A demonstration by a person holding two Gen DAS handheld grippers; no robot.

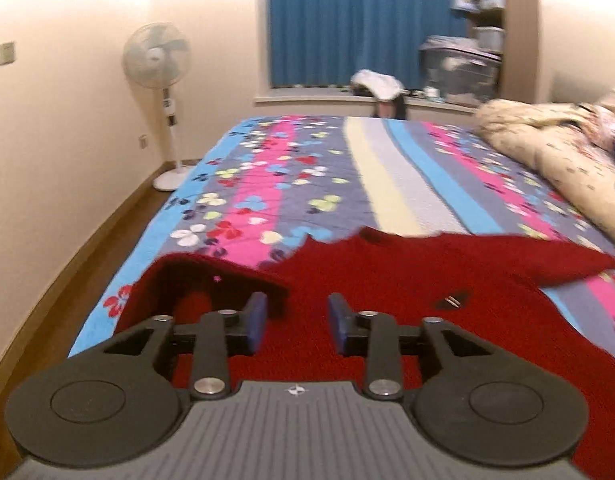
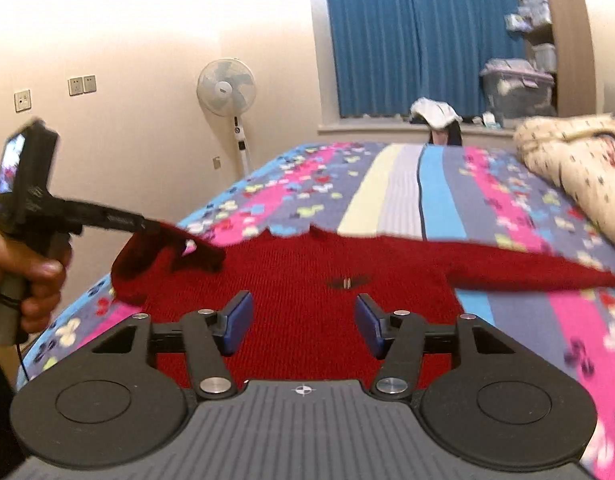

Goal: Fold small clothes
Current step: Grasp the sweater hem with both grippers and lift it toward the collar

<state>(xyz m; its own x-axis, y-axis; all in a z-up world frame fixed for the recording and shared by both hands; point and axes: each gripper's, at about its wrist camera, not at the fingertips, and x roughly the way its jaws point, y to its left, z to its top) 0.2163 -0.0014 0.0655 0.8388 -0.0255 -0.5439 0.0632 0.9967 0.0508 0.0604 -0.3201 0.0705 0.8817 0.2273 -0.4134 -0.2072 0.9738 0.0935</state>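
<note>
Both tongs hover over a red sweater (image 1: pixel 387 280) spread on the striped floral bedspread (image 1: pixel 307 168). Left gripper (image 1: pixel 296 318) has its blue pads (image 1: pixel 256 316) spread apart with only knit showing between them; from the right wrist view its tip meets the left sleeve (image 2: pixel 167 252), lifted and folded inward, though blur hides any grip there. Right gripper (image 2: pixel 303 326) is wide apart, holding nothing, above the sweater's lower body. The other sleeve (image 2: pixel 527 268) stretches right.

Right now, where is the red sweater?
The red sweater lies spread on the striped flowery bedspread, near the bed's close edge, under both tools; its far sleeve points right toward the cream quilt.
</note>
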